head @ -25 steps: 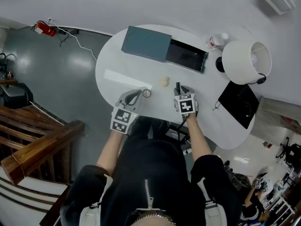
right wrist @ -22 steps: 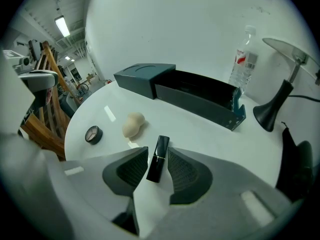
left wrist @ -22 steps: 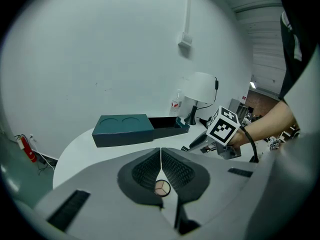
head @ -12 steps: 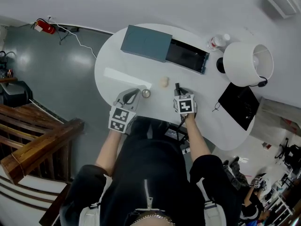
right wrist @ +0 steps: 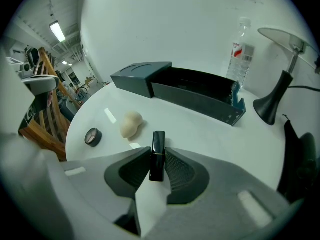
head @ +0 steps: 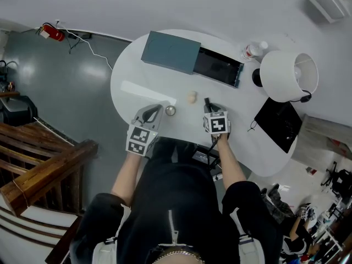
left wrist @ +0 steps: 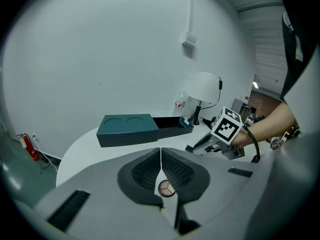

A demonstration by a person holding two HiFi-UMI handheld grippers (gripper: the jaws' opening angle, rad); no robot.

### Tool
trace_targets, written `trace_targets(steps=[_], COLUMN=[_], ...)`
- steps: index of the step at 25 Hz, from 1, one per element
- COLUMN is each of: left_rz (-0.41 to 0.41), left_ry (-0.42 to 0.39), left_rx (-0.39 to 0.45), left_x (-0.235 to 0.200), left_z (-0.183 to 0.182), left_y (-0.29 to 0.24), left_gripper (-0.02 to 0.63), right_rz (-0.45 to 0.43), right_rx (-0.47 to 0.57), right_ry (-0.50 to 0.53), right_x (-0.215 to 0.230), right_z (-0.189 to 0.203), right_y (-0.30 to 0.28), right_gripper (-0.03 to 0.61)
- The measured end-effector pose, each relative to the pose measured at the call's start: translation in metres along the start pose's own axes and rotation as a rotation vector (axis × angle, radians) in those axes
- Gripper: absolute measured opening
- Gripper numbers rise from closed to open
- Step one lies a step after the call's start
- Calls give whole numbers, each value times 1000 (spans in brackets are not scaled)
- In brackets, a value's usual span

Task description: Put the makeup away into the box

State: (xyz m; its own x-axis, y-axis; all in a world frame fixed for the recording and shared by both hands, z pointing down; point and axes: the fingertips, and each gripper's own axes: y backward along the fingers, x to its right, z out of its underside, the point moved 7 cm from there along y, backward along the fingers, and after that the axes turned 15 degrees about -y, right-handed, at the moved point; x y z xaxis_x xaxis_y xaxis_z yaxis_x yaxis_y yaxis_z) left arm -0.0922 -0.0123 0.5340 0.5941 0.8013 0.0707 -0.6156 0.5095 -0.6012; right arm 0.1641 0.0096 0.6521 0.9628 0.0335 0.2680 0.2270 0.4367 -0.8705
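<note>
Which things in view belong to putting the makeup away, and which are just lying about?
Belong to the job:
lipstick
sponge
compact
box

Just lying about:
bottle
lamp
flat black item
fire extinguisher, on the floor

1. A white oval bench point(head: 137, 76) stands against a plain white wall point(head: 165, 4).
2. The floor point(head: 60, 87) is glossy grey. A red fire extinguisher point(head: 50, 33) sits at the foot of the wall, with a white cable point(head: 98, 53) trailing near it.
3. A brown wooden stair railing point(head: 44, 169) runs along the lower left.
4. A white-shaded lamp point(head: 287, 75) sits at the bench's right end.
5. Strip lights point(right wrist: 58, 31) glow on a ceiling farther off.
</note>
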Motion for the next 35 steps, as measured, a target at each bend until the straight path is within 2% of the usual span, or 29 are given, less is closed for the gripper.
trace_targets(steps=[14,35], left_rz=[-4,-50], left_ry=[-4,46], left_rx=[9,1], left_x=[-8,-26], left_z=[-3,3], left_y=[1,2], left_gripper=[14,14], right_rz=[-49,-105], right_rx=[97,191], right_ry=[-17,-47], right_x=[-8,-23], right_z=[-46,-133], right_y=[19,19], right_gripper=[91,91])
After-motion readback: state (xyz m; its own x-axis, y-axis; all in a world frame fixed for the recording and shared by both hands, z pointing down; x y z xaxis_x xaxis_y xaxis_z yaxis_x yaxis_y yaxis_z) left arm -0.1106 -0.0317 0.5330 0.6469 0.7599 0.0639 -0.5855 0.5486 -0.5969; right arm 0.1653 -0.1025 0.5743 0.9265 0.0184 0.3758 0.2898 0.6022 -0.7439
